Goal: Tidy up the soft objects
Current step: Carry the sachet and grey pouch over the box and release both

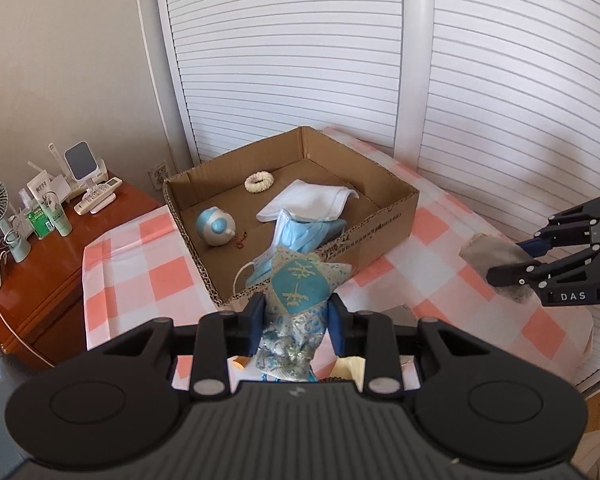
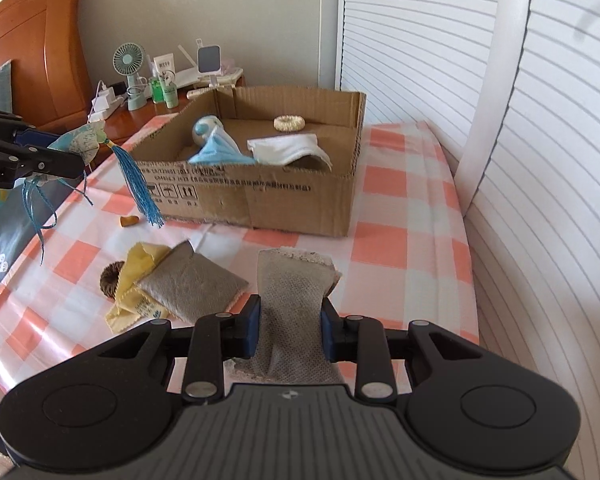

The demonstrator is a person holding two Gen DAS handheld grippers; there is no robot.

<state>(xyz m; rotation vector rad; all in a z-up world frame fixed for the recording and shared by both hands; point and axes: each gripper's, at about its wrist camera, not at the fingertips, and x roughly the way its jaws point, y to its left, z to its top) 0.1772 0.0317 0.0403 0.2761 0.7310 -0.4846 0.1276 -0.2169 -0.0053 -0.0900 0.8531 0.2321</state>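
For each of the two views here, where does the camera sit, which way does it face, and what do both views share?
Left wrist: sits on the left claw, looking forward and down past a blue embroidered sachet clamped in it, toward the cardboard box; the right claw shows at right.
Right wrist: sits on the right claw, looking forward and down past a grey mesh pouch to the same box; the left claw shows at left.
Shared: box, checked tablecloth, white cloth, louvred doors.
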